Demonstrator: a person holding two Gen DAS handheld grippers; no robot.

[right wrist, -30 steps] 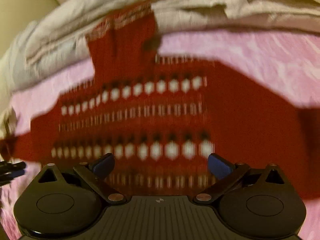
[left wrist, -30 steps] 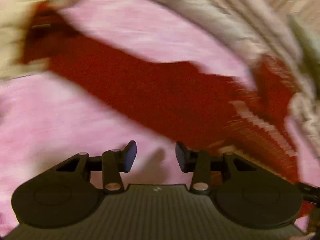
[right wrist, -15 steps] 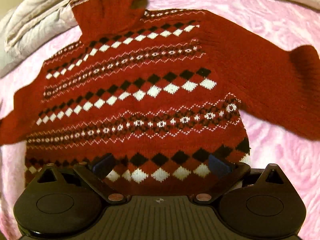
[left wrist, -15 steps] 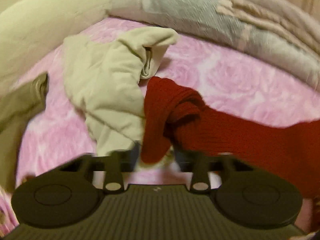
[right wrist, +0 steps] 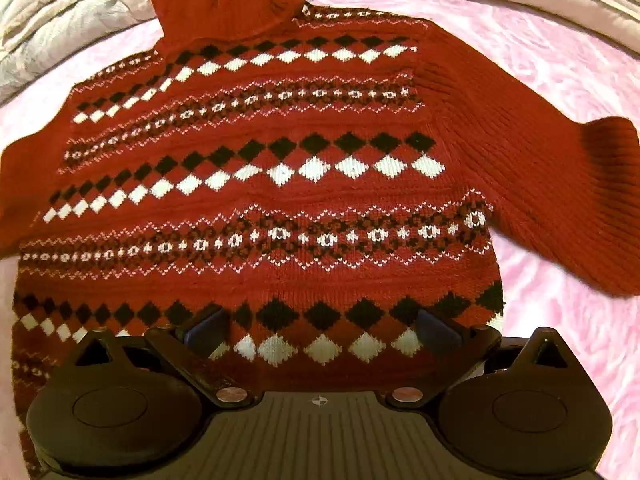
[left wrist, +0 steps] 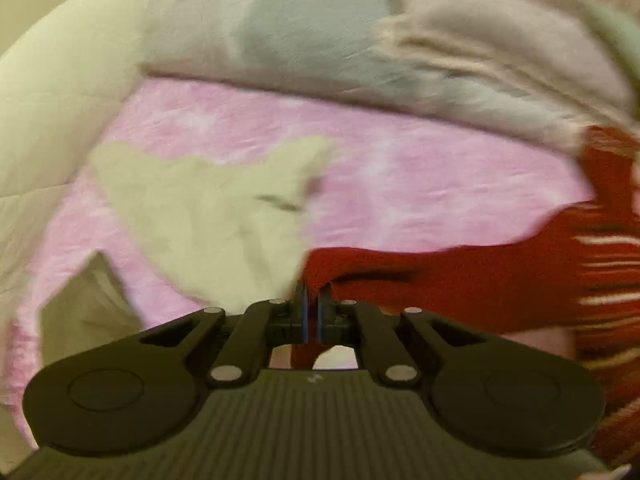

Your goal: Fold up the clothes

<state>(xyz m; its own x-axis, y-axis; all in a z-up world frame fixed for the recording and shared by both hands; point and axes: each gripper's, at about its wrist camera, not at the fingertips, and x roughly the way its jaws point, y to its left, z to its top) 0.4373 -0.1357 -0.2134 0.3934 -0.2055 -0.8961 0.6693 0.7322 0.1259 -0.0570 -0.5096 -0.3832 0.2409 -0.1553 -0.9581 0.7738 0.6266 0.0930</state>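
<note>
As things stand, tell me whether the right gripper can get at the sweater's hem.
Probably yes. The right gripper is open, its jaws spread over the red sweater near the lower edge, with nothing lying between them and the knit.

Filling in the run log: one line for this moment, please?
left gripper shut on sweater sleeve | right gripper open above hem | sweater flat on bed

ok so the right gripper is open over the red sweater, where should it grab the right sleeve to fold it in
Probably at the ribbed cuff of the red patterned sweater. That sleeve lies flat and spread out to the side on the pink sheet, its cuff end free. The open right gripper could come from the outer side and pinch the cuff's edge, then carry it across the body. The left gripper is already shut on the other sleeve.
</note>
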